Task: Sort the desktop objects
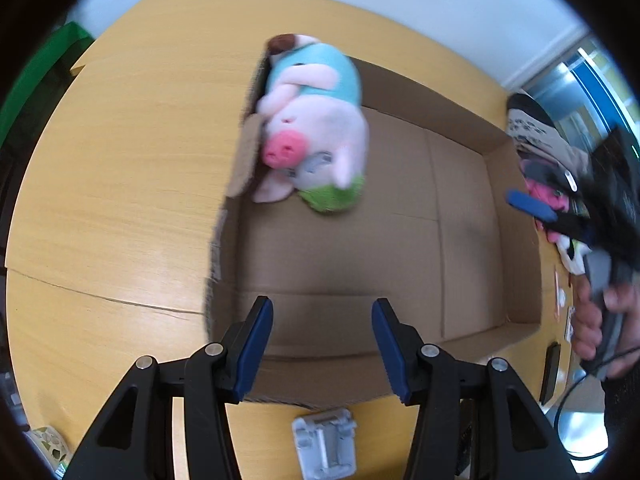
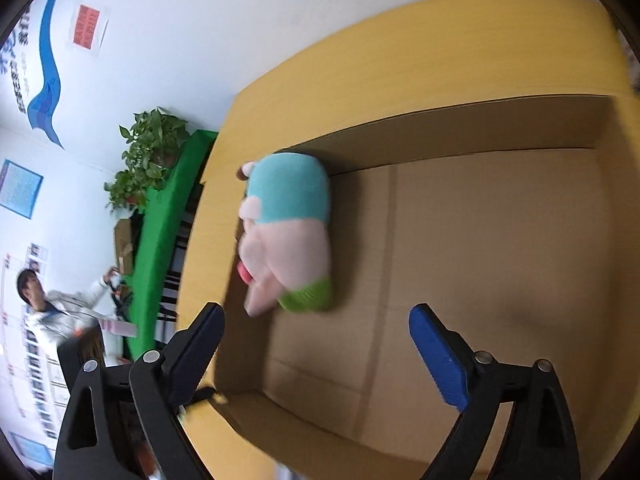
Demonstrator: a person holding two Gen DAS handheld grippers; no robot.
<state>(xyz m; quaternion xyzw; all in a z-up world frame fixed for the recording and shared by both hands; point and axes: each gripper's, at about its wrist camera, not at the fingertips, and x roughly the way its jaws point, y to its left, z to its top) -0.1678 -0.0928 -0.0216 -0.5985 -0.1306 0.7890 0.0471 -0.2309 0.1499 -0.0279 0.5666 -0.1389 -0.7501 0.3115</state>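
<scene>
The desk (image 1: 120, 168) filled most of the left wrist view, a yellow wooden surface carrying a shallow cardboard box (image 1: 460, 216) at frame centre. One item, a plush pig (image 1: 316, 128), lay inside the box against its wall at upper centre; sorting was judged only begun. A mixed pile of objects (image 1: 548, 196) remained outside the box at the right edge, and a small grey plastic part (image 1: 326, 440) lay on the desk at lower centre, both apparently unsorted. The left tool (image 1: 322, 344) stood wide open over the box's near edge, holding nothing. The right tool (image 2: 316, 352) was likewise spread wide and empty above the box.
</scene>
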